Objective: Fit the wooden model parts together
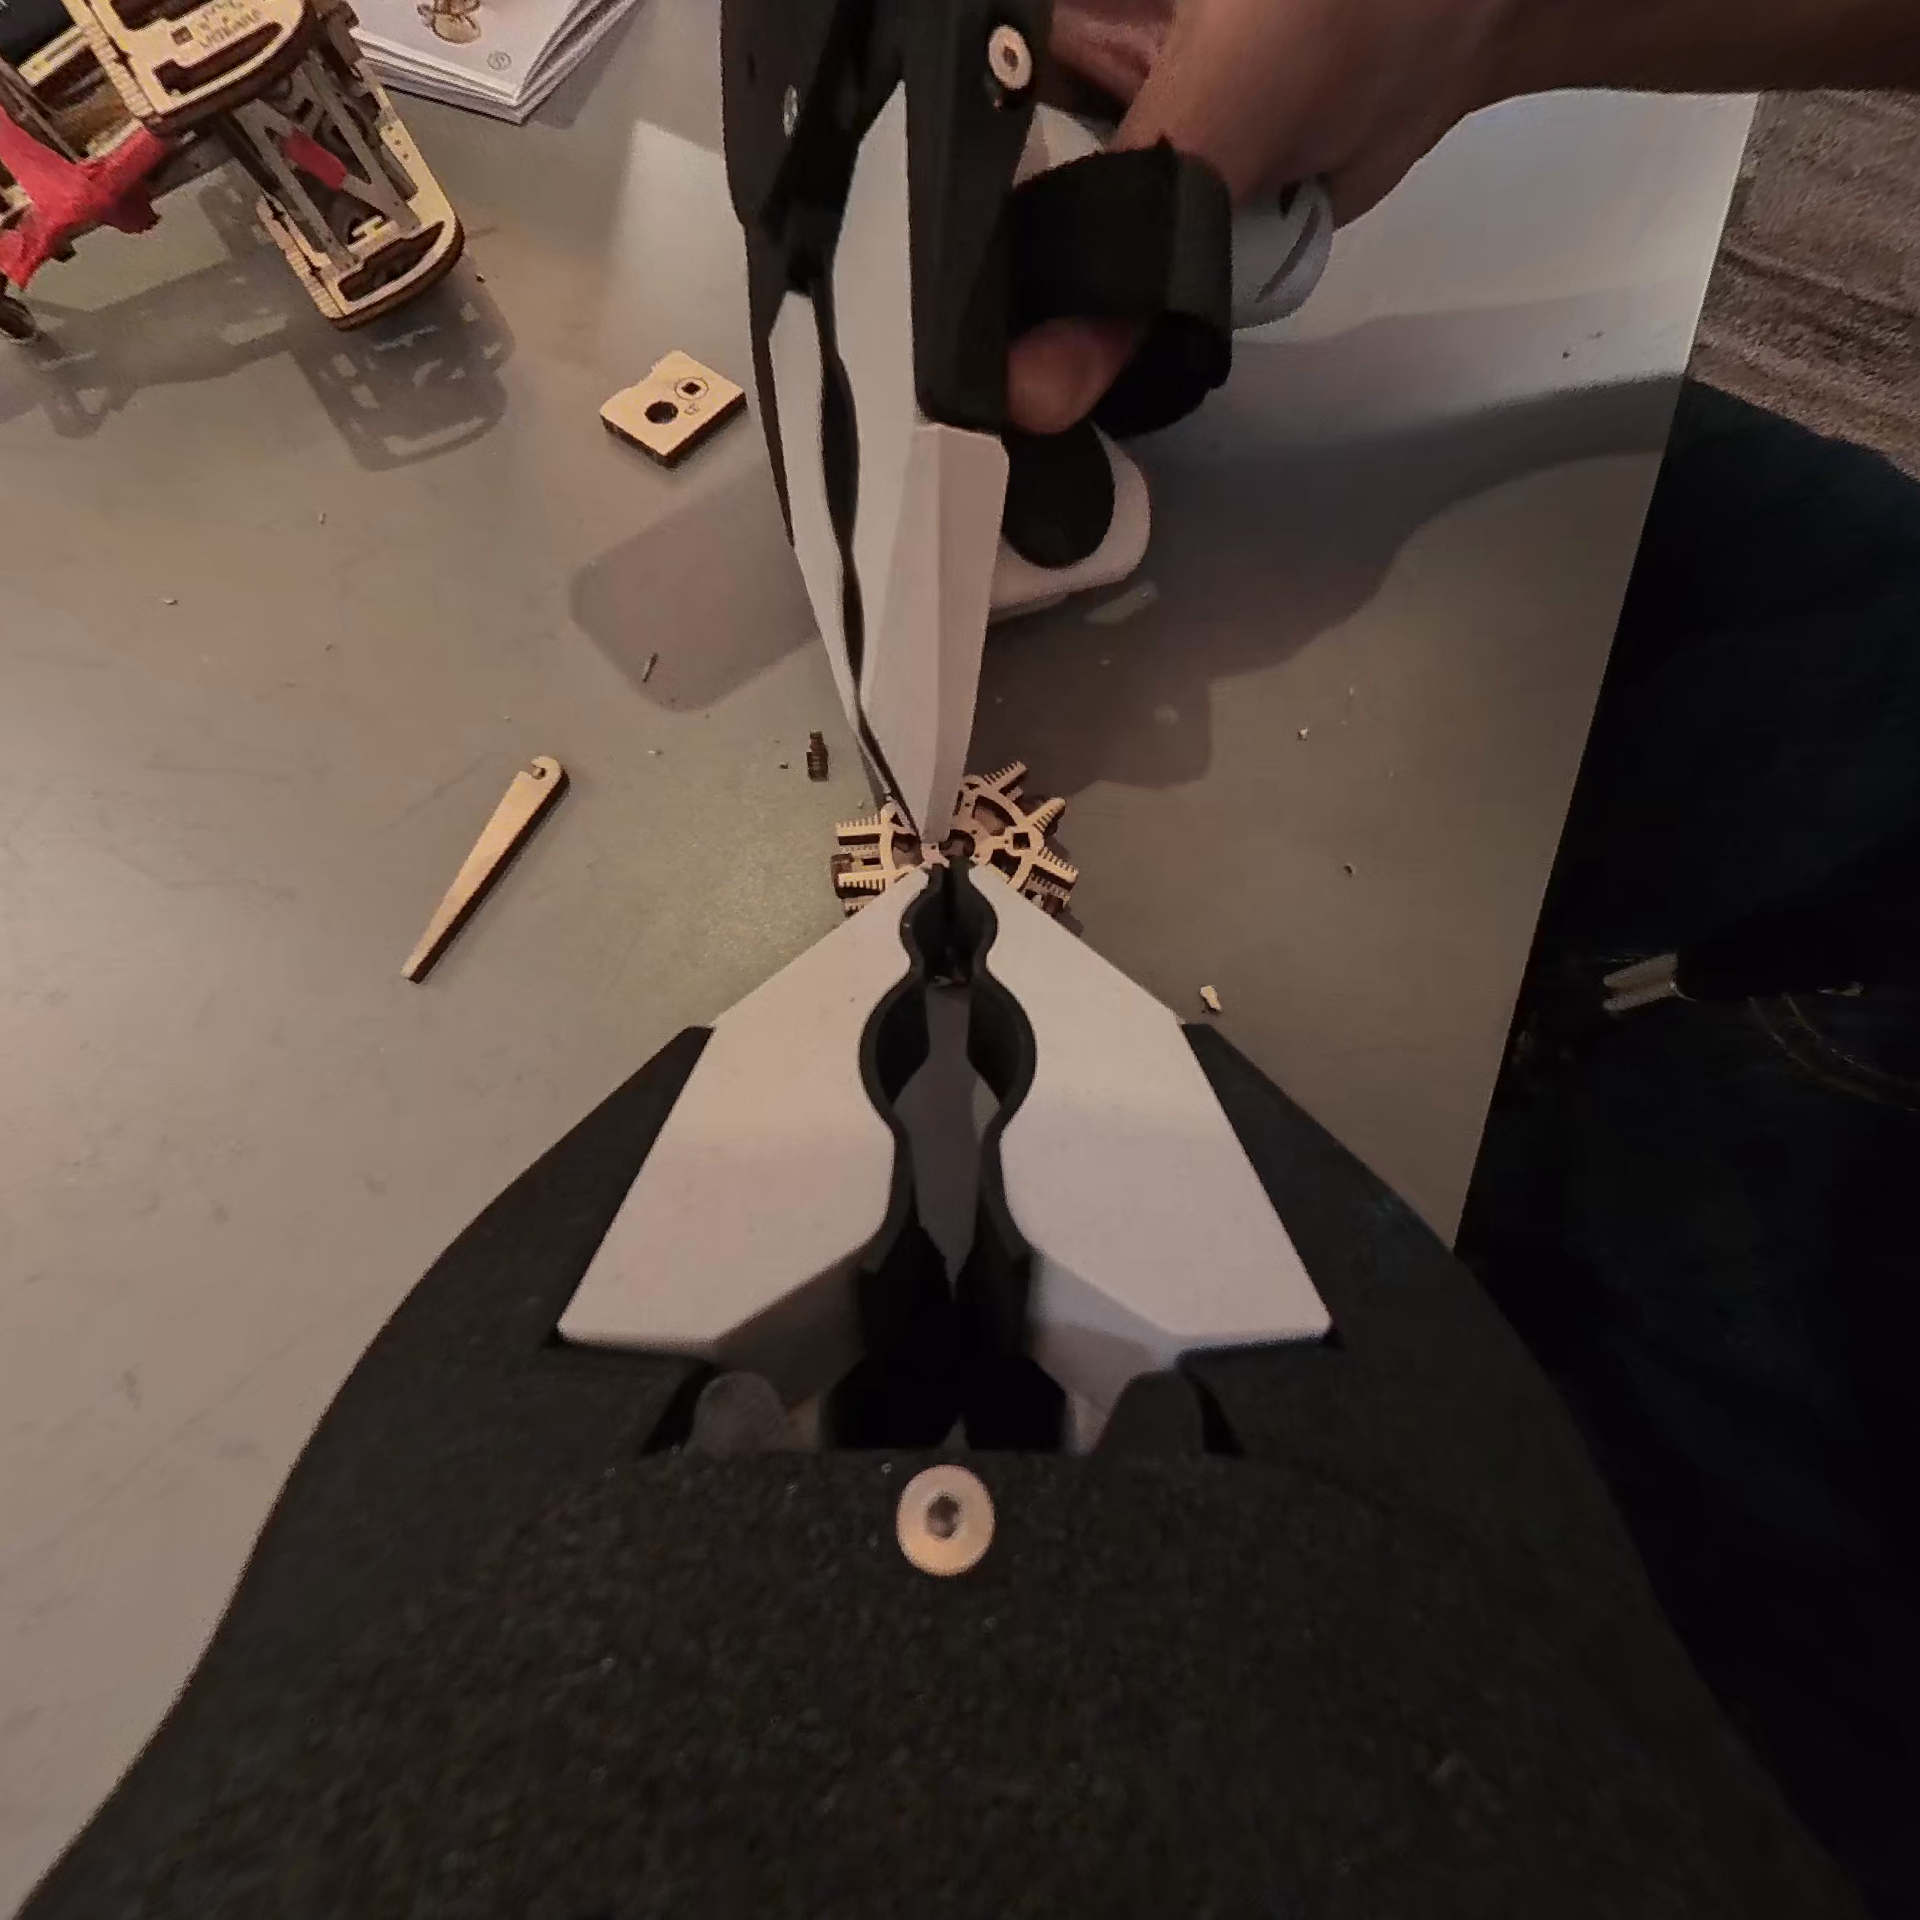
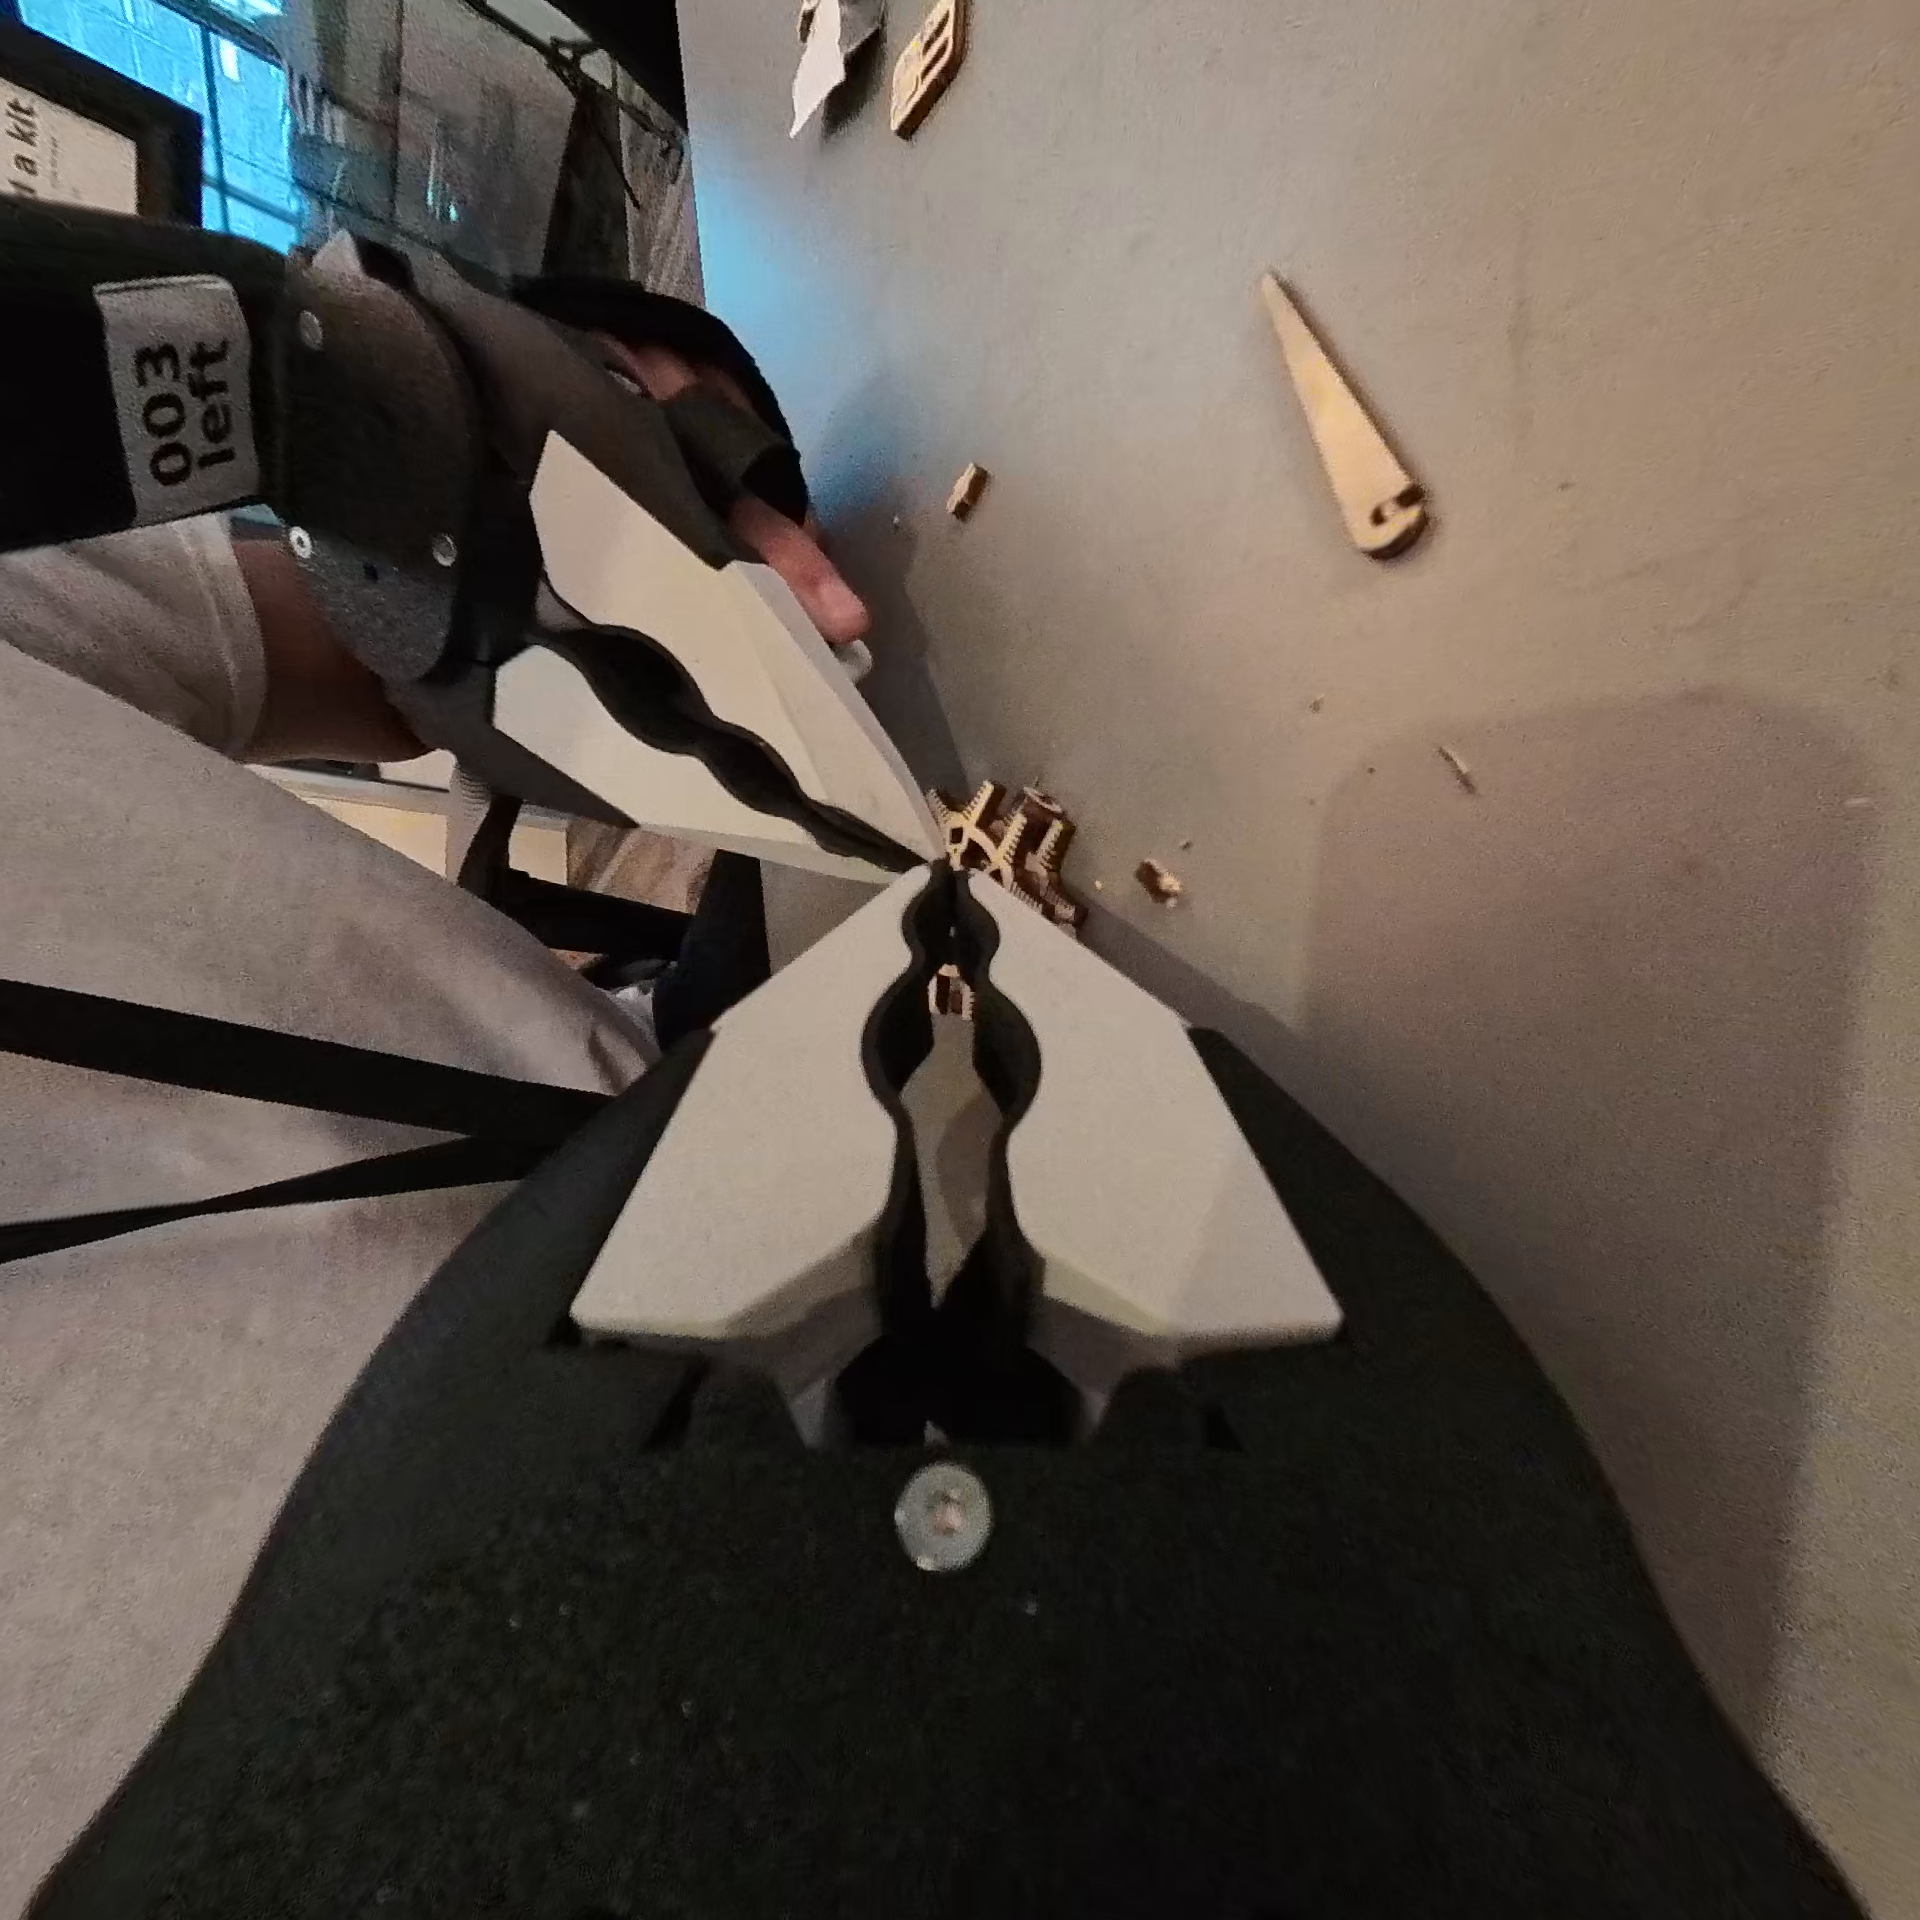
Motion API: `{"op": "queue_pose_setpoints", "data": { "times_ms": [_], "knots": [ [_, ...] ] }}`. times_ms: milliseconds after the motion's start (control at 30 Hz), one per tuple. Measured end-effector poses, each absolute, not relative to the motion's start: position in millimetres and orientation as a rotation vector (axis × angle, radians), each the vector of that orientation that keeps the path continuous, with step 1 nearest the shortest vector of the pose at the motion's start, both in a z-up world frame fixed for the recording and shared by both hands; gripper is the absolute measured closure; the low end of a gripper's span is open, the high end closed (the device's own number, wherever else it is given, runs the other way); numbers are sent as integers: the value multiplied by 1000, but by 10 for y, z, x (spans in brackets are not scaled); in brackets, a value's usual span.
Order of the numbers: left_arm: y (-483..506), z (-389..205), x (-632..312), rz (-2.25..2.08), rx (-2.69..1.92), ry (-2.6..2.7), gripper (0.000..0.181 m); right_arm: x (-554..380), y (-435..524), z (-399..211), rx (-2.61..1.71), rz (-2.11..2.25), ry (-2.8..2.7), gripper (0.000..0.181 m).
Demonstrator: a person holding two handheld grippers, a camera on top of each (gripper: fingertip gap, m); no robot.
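Note:
A small wooden gear assembly (image 1: 1003, 831) with toothed rims lies on the grey table (image 1: 312, 1039). My left gripper (image 1: 940, 873) is shut, and its tips pinch the near side of the gear assembly. My right gripper (image 1: 920, 826) comes down from above, also shut, with its tips on the same assembly beside the left tips. In the right wrist view the gear assembly (image 2: 997, 831) sits just beyond my right gripper (image 2: 948, 873), and part of it shows between the fingers. The left gripper (image 2: 925, 854) reaches in from the left. Most of the assembly is hidden by the fingers.
A wooden wedge (image 1: 488, 868) lies to the left, also in the right wrist view (image 2: 1340, 416). A square wooden plate with holes (image 1: 673, 405) lies farther back. A part-built wooden model (image 1: 239, 156) and a booklet (image 1: 499, 52) stand at the far left. The table edge (image 1: 1558, 935) runs close on the right. Left and right tips are no more than a few centimetres apart.

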State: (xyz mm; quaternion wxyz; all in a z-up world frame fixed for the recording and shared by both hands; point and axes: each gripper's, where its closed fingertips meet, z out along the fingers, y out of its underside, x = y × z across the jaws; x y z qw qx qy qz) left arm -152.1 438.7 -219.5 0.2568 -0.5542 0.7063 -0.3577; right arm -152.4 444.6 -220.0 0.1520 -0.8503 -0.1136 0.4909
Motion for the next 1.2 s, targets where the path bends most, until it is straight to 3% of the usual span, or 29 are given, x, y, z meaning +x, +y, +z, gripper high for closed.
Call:
{"op": "queue_pose_setpoints", "data": {
  "times_ms": [167,700,900,1200],
  "knots": [
    [4426,-1997,-1543,-1084,-1463,1811,181,-1473,4473,-1846,-2239,1656,-240,181],
    [4577,-2106,-1635,-1004,-1513,1841,181,-1656,4416,-2167,-2505,1525,-391,181],
    [4540,-2182,-1633,-953,-1494,1904,181,-1710,4489,-1947,-2386,1709,-316,181],
    [4545,-2185,-1631,-949,-1495,1902,181,-1708,4477,-2163,-2519,1545,-368,181]
  ]
}}
